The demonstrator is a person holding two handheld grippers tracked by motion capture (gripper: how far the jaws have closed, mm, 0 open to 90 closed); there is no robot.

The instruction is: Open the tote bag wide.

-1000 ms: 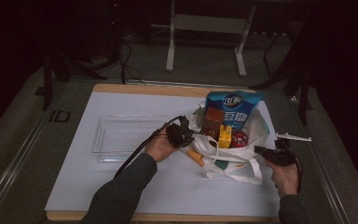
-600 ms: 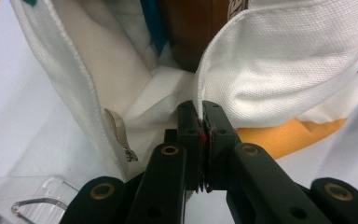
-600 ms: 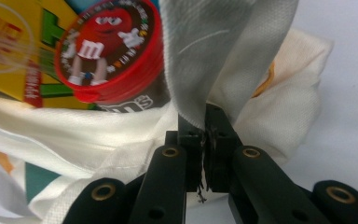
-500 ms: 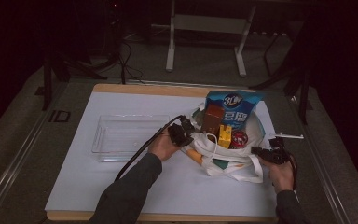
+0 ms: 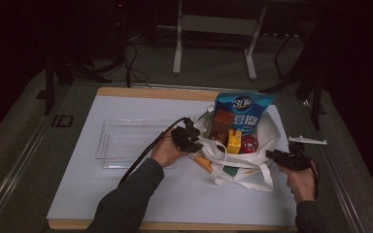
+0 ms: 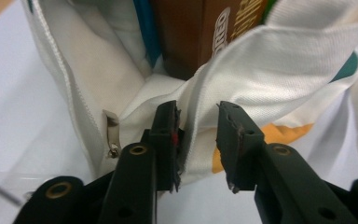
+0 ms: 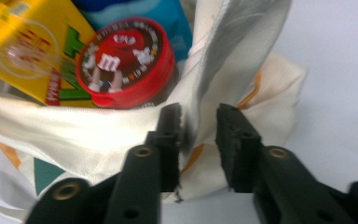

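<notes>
Tool states: left tool (image 6: 196,122) and right tool (image 7: 198,122) have both just been opening; jaws stand apart, bag cloth between them, no longer pinched. White tote bag (image 5: 264,138) sits on the bench (image 5: 126,194) right of the clear tray (image 5: 108,145), stuffed with snack bag (image 5: 243,108), brown box (image 5: 221,124), yellow carton (image 7: 9,28), red candy tub (image 7: 126,63). Cloth is soft, floppy; load probably moderate. Grab the stitched rim hem or straps, both sides together, or it sags and spills.

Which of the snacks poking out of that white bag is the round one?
The red M&M's tub, with its circular printed lid, lying beside the yellow carton. The yellow carton and brown box are square-edged, and the blue bag is a flat pouch.
</notes>
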